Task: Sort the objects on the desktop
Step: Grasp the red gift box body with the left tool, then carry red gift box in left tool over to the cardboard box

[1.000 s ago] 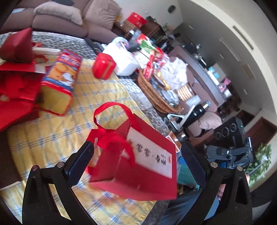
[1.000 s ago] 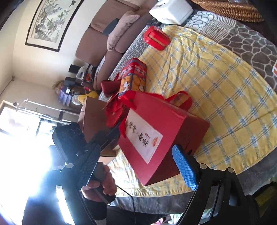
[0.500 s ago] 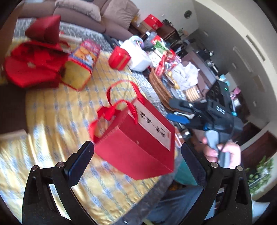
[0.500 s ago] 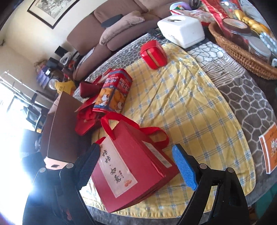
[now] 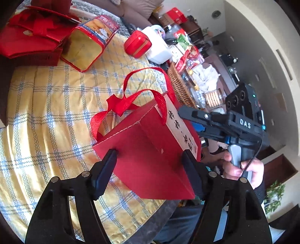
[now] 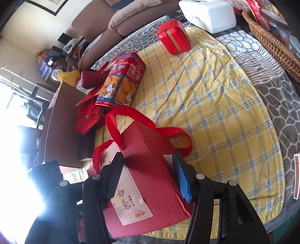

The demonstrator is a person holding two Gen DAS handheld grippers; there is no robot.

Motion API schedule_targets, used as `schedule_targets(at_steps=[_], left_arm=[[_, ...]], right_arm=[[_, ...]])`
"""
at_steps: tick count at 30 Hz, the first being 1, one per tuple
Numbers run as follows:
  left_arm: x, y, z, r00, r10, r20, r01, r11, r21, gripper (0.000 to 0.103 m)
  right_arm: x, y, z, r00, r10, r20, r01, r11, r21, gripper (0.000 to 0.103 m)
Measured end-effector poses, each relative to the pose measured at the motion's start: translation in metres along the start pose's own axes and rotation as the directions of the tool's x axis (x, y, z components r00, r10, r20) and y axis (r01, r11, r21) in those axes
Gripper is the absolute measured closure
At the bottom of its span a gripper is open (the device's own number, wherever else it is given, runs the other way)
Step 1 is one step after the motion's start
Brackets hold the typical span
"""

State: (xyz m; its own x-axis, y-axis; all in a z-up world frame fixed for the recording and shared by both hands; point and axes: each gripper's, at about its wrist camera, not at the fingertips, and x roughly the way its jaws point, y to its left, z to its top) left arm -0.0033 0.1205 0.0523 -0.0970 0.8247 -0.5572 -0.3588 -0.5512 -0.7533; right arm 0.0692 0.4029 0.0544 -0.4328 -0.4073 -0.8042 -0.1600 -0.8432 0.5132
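At lower centre of both wrist views: left gripper (image 5: 150,159) and right gripper (image 6: 148,169), jaws just closed in, each clamped across the red gift bag (image 5: 150,150), which stands at the near edge of the yellow checked cloth (image 5: 56,112).

Handling: best lifted with both grips level, handles clear of the pads.

Count:
- gift bag, one
- biscuit tin (image 6: 121,80), one, centre left
- small red box (image 6: 174,37), one, top
- white box (image 6: 208,13), one
- wicker basket (image 6: 271,41), one
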Motion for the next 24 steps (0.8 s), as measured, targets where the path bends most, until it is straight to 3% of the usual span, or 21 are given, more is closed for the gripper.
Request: schedule_targets(at_steps=[6,9,13,18,24], left_arm=[[-0.021,-0.020,0.002,0.997,0.045,0.065,-0.051,0.994,0.095,0.034],[-0.045,-0.025,0.004,0.992,-0.004,0.127,-0.007,0.996,0.092,0.034],[-0.068,-0.031,0.006,0.987,-0.013,0.161,-0.002,0.996,0.093,0.033],[-0.109,-0.032,0.012,0.970,-0.030,0.241,0.014,0.998,0.068,0.034],[-0.163,-0.037,0.023,0.946,0.028,0.324,-0.053,0.996,0.069,0.034]], right_arm=[[-0.021,0.033,-0.022,1.000,-0.022,0.014,0.023,0.995,-0.095,0.047],[-0.042,0.064,-0.030,0.997,-0.029,0.070,0.041,0.985,-0.168,0.047],[-0.067,0.104,-0.033,0.990,0.019,0.141,0.014,0.974,-0.225,0.053],[-0.079,0.161,-0.031,0.980,-0.006,0.197,0.074,0.938,-0.340,0.053],[-0.070,0.188,-0.028,0.981,0.007,0.192,0.063,0.932,-0.356,0.055]])
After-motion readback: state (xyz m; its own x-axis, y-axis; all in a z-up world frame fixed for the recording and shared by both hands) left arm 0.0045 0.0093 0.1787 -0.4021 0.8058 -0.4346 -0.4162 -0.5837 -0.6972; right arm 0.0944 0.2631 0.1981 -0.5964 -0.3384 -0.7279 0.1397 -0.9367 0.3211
